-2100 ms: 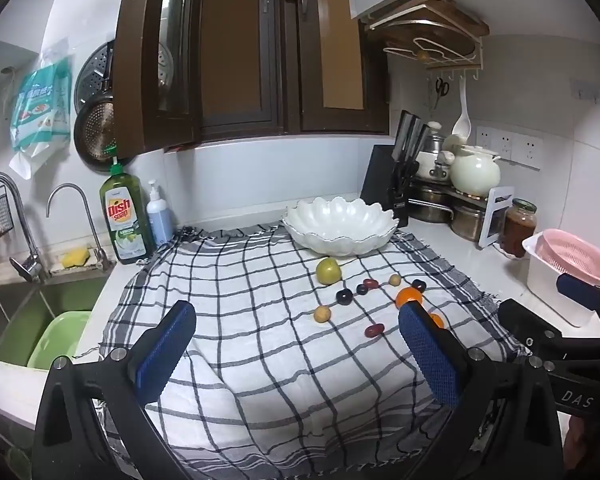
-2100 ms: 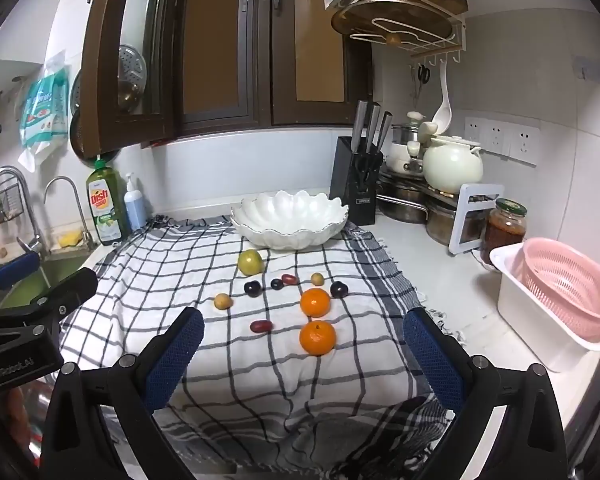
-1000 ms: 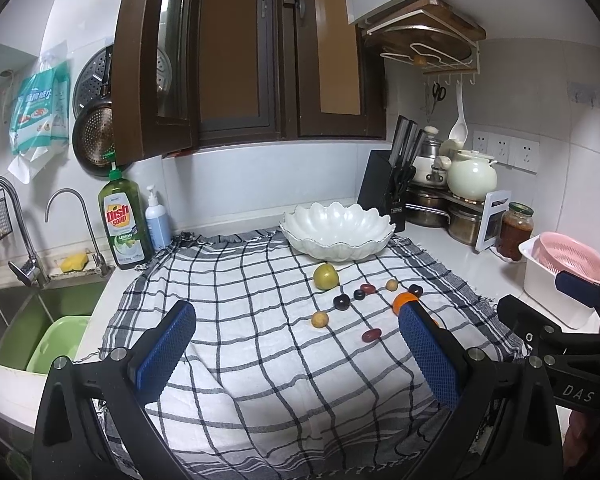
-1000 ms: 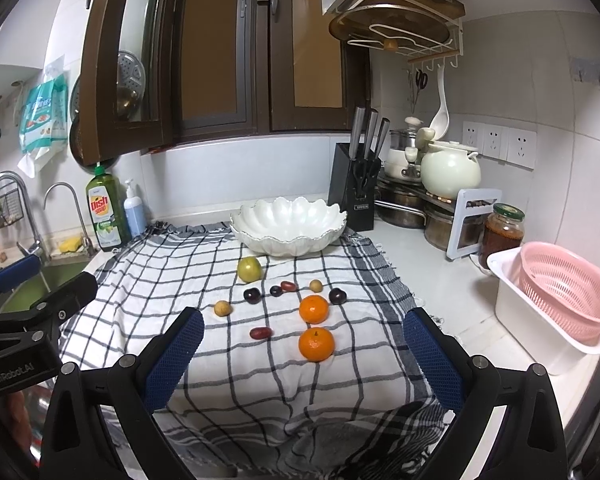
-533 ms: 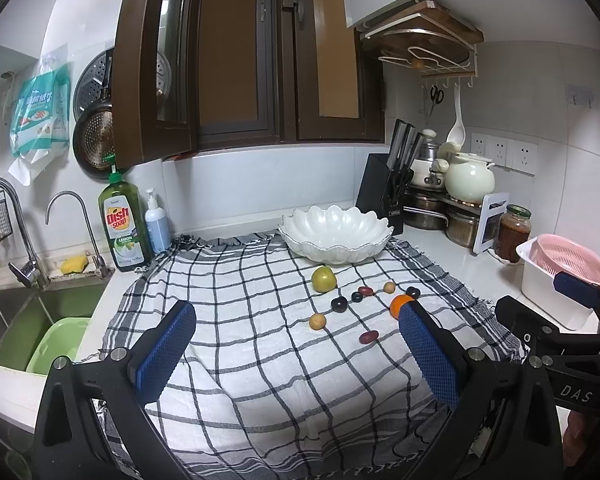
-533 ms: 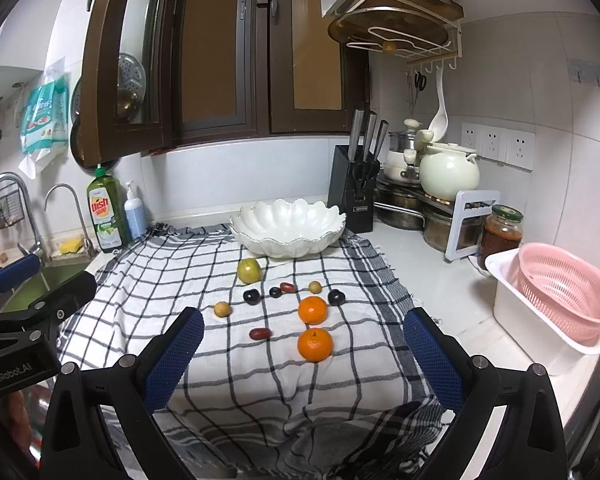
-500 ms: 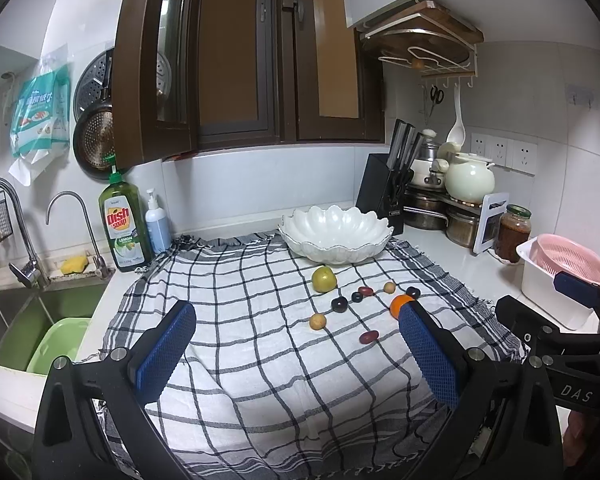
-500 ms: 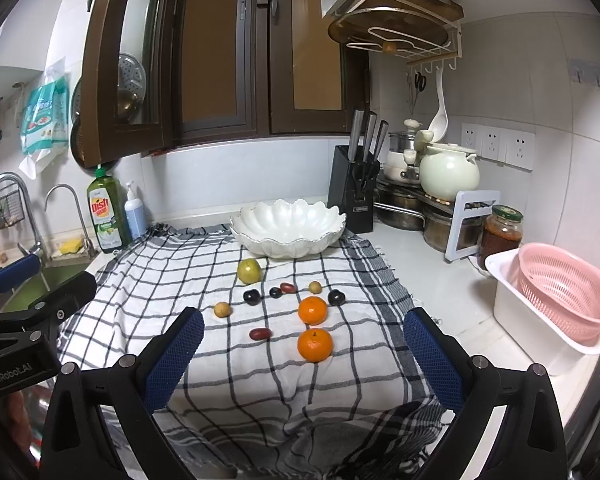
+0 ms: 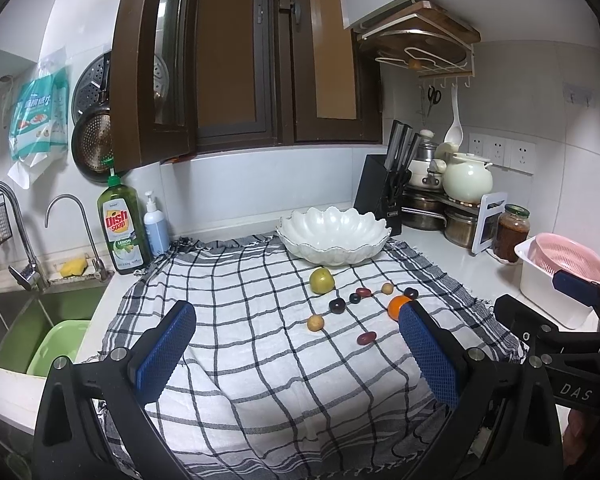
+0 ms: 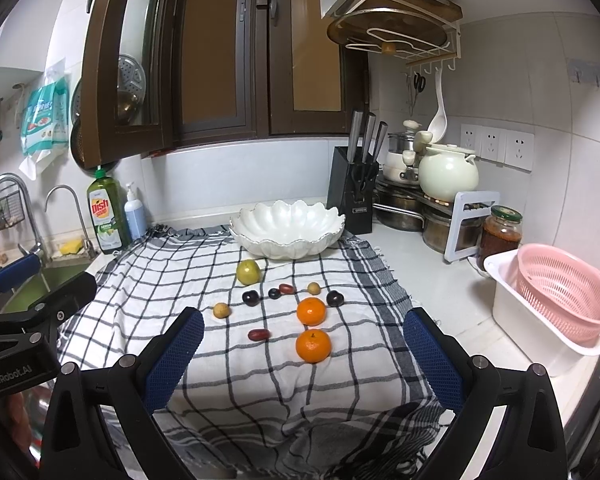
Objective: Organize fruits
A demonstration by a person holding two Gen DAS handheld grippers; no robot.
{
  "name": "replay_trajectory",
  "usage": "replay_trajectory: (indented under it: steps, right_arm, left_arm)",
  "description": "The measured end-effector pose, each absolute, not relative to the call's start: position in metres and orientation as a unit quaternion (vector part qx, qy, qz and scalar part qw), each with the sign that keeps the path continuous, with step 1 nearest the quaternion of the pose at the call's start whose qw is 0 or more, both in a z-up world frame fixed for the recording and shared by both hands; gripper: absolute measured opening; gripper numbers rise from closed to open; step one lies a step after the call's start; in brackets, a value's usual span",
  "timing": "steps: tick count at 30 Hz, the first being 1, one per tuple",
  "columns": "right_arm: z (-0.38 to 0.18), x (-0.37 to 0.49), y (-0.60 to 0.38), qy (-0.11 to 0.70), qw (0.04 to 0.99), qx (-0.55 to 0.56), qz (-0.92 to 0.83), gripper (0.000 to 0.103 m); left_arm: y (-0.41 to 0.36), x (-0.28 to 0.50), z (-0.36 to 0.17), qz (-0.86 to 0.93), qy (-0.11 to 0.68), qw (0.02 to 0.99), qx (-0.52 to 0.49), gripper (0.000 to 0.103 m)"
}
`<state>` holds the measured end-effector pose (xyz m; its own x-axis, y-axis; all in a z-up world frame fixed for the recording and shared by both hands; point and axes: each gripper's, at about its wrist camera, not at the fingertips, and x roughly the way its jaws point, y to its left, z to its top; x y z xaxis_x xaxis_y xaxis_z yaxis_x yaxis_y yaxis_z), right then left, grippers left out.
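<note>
Checked black-and-white cloth (image 10: 228,384) is spread over the worktop (image 10: 440,280), and on it the fruits are scattered in a loose cluster in front of a white scalloped bowl (image 10: 287,229), which is seen to hold nothing. Nearest the bowl a yellow-green apple (image 10: 248,272) is found; beyond it, towards the cameras, two dark plums (image 10: 250,298) (image 10: 334,298), a small dark grape (image 10: 274,293), a red date (image 10: 287,289) and a small tan fruit (image 10: 313,288) are laid in a rough row. A second tan fruit (image 10: 221,310) is set off to the left, and a second red date (image 10: 259,334) lies closer in. Two oranges (image 10: 311,311) (image 10: 313,345) are placed one behind the other, apart from each other. The right gripper (image 10: 304,354) is held above the near part of the cloth with its blue-padded fingers (image 10: 175,356) spread wide and nothing between them; the nearer orange and the nearer date are framed between the finger tips, well below and ahead of them. The left gripper (image 9: 296,354) is likewise held wide and empty, and from its view the fruit cluster lies ahead and towards its right finger (image 9: 428,356), behind whose tip one orange (image 9: 398,306) is partly hidden. No fruit is touched by either gripper.
</note>
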<state>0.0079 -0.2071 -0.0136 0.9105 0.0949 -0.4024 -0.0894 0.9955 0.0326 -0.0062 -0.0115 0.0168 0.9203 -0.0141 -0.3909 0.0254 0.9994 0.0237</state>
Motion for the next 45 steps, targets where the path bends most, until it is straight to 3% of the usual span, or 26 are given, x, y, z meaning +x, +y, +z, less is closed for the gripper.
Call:
replay_trajectory:
  steps: [29,37,45]
  right_arm:
    - [-0.029,0.031,-0.212,0.233,0.972,0.009,0.039,0.101]
    - [-0.047,0.057,-0.211,0.252,0.967,0.006,0.030,0.101]
    - [-0.069,0.090,-0.210,0.282,0.959,0.011,0.022,0.091]
  left_arm:
    - [-0.017,0.028,-0.003,-0.030,0.241,0.969,0.033,0.103]
    - [-0.028,0.058,-0.025,-0.066,0.256,0.963,0.048,0.088]
    - [-0.043,0.093,-0.044,-0.118,0.272,0.951,0.084,0.076]
